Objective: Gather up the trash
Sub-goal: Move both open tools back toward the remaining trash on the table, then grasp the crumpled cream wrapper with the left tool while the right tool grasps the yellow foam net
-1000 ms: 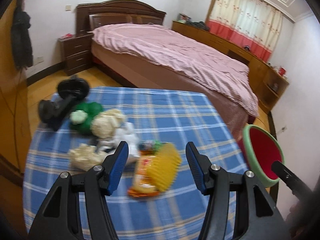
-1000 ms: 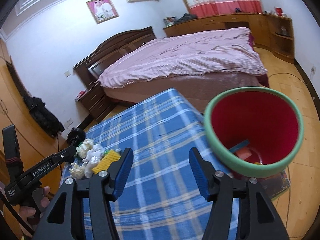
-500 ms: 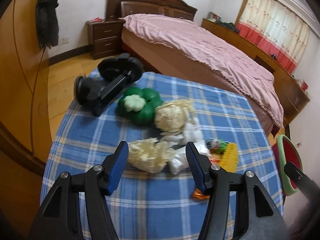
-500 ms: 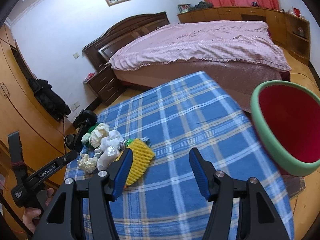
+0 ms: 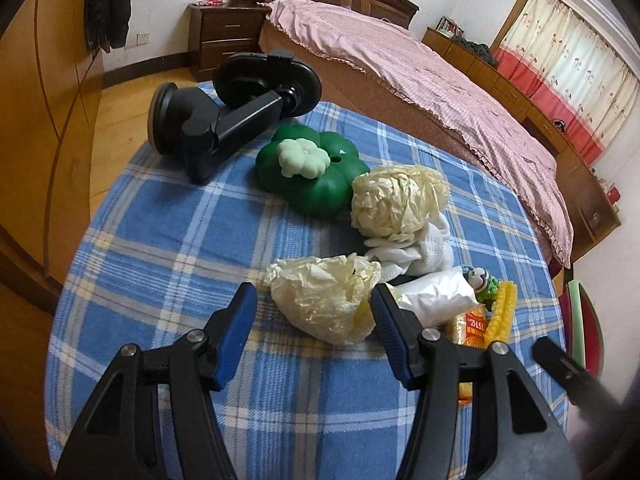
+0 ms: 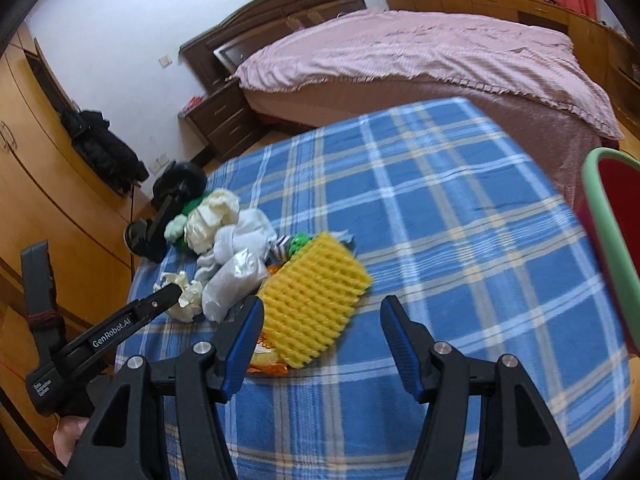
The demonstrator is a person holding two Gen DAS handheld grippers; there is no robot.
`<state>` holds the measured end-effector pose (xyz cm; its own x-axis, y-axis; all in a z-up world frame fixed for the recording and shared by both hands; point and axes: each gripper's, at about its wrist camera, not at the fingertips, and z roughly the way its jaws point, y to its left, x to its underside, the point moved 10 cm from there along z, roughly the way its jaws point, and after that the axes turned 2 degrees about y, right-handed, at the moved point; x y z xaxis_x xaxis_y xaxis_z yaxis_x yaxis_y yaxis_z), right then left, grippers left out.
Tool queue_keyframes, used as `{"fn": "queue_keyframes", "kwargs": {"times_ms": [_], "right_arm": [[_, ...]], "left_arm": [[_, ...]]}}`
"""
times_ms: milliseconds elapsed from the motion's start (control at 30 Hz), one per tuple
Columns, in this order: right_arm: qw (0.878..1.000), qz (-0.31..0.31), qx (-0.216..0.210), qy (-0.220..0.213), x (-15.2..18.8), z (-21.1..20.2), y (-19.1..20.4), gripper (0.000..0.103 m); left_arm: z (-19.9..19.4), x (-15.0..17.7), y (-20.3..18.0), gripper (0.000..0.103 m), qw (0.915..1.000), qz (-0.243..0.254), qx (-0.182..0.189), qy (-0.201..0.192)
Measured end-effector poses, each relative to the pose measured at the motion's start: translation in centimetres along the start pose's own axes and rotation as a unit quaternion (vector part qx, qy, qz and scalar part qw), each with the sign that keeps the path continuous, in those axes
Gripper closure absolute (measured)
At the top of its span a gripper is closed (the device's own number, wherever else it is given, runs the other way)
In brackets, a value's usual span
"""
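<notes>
We are holding the left gripper point(image 5: 314, 312) with its jaws apart around the nearer of two crumpled cream papers point(image 5: 324, 300), not pressing it, and the right gripper point(image 6: 322, 320) spread empty just before the yellow foam sleeve point(image 6: 314, 300), whose long axis is running from the near side toward the table's far right. That sleeve is lying on an orange wrapper point(image 6: 266, 354) near the blue plaid table's point(image 6: 440, 208) left edge; "GenRobot.AI" is showing on the left tool's arm. Farther off are lying one white bag point(image 6: 232, 284), one green toy point(image 5: 316, 168) and one black holder point(image 5: 224, 120), with the red bin point(image 6: 616, 248) standing beyond the right edge.
</notes>
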<state>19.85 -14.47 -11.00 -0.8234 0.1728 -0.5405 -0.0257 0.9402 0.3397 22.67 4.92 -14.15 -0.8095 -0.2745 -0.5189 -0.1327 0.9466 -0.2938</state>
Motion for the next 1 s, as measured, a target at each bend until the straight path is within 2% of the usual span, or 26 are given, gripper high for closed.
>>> {"fn": "queue_keyframes", "kwargs": {"times_ms": [333, 533, 667, 800, 867, 1000], "right_arm": [[1.000, 0.005, 0.006, 0.026, 0.6, 3.0, 0.2, 0.039], [1.000, 0.013, 0.006, 0.023, 0.4, 3.3, 0.1, 0.040], [1.000, 0.022, -0.003, 0.020, 0.2, 3.3, -0.2, 0.053], [1.000, 0.022, -0.009, 0.012, 0.0, 3.1, 0.0, 0.070], [1.000, 0.019, -0.008, 0.010, 0.0, 3.0, 0.2, 0.082], [1.000, 0.016, -0.010, 0.009, 0.2, 2.7, 0.2, 0.090]], "left_arm": [[1.5, 0.6, -0.4, 0.044, 0.9997, 0.008, 0.015, 0.015], [1.5, 0.6, -0.5, 0.044, 0.9998, 0.008, 0.013, 0.011], [1.5, 0.6, -0.4, 0.044, 0.9999, 0.001, 0.010, 0.012], [1.2, 0.8, -0.5, 0.052, 0.9997, -0.002, 0.022, 0.012], [1.0, 0.7, -0.6, 0.056, 0.9997, 0.000, 0.023, 0.007], [0.5, 0.8, -0.9, 0.061, 0.9996, 0.004, 0.028, 0.002]]}}
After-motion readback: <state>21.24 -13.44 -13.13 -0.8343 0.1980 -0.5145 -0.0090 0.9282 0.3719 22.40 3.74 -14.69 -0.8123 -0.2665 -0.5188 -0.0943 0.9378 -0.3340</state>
